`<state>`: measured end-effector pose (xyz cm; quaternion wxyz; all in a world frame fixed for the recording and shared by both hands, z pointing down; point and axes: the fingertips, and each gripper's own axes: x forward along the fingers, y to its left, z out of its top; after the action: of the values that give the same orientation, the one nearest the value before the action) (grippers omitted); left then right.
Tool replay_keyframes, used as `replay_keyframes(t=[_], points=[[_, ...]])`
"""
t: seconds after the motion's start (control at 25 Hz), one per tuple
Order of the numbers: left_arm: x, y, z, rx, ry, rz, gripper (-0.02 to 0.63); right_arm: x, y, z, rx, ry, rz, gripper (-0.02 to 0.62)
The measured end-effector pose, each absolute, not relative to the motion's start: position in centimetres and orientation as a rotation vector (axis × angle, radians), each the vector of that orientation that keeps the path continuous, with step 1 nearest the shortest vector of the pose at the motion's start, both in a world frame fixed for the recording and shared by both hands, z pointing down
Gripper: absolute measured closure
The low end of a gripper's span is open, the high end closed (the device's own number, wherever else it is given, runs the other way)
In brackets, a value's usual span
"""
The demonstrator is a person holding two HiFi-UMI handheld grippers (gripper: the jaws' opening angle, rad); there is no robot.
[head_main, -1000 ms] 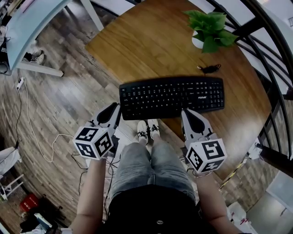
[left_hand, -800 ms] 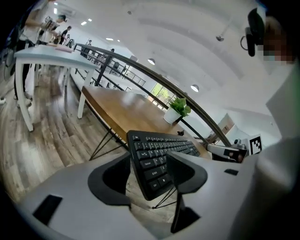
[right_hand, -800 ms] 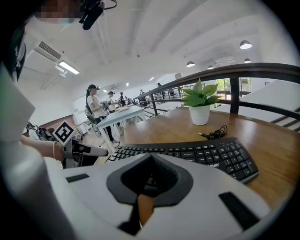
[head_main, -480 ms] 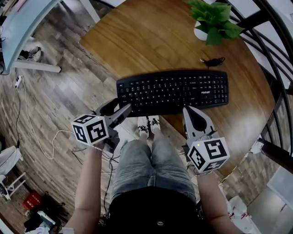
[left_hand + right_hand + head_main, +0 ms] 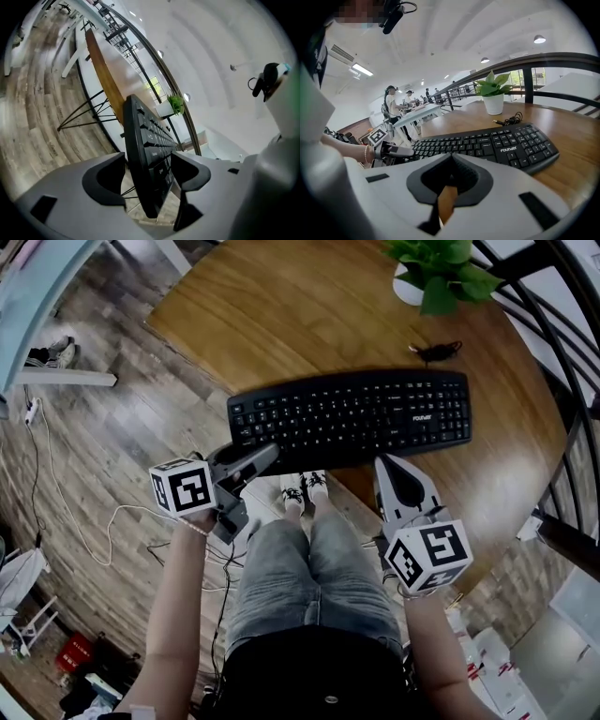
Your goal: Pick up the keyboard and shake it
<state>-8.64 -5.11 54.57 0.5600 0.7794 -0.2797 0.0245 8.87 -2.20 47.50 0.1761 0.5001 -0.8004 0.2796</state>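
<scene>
Straddling the keyboard [image 5: 352,418], the left gripper [image 5: 151,165], fingers [image 5: 107,174] just opened, seemingly touches nothing.

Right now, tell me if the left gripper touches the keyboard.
Cannot tell: left gripper view shows the keyboard between the left gripper's just-opened jaws, contact or gap unclear.

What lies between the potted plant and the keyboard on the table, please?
A coiled black cable lies there on the wooden table; the head view shows it.

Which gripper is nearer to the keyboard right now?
Left. The left gripper, jaws just opened, straddles the left end of the keyboard without pressing on it. The right gripper, shut, sits just short of its front edge.
</scene>
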Motion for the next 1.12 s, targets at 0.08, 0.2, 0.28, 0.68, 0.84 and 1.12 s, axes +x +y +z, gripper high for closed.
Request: replay_keyframes(t=[0.08, 0.2, 0.28, 0.68, 0.84, 1.12], points=[[-7.9, -5.0, 54.7, 1.84, -0.618, 0.075, 0.313, 9.1, -2.0, 47.6, 1.425, -2.254, 0.806, 0.568], [-7.0, -4.7, 54.7, 1.836, -0.555, 0.079, 0.316, 9.5, -1.7, 47.6, 1.434, -2.241, 0.817, 0.568], [-6.6, -4.6, 54.3, 1.834, -0.517, 0.051, 0.344, 9.5, -1.8, 47.5, 1.437, -2.243, 0.816, 0.568], [-6.0, -4.4, 53.7, 1.782, -0.422, -0.075, 0.486, 9.9, -2.3, 47.5, 1.447, -2.245, 0.807, 0.568], [-5.9, -4.1, 53.5, 1.735, -0.413, -0.077, 0.492, 10.3, -2.4, 47.0, 1.459, -2.259, 0.848, 0.568], [-5.8, -3.6, 53.6, 1.672, -0.432, -0.066, 0.5, 11.4, -2.1, 48.3, 1.486, -2.211, 1.104, 0.568]])
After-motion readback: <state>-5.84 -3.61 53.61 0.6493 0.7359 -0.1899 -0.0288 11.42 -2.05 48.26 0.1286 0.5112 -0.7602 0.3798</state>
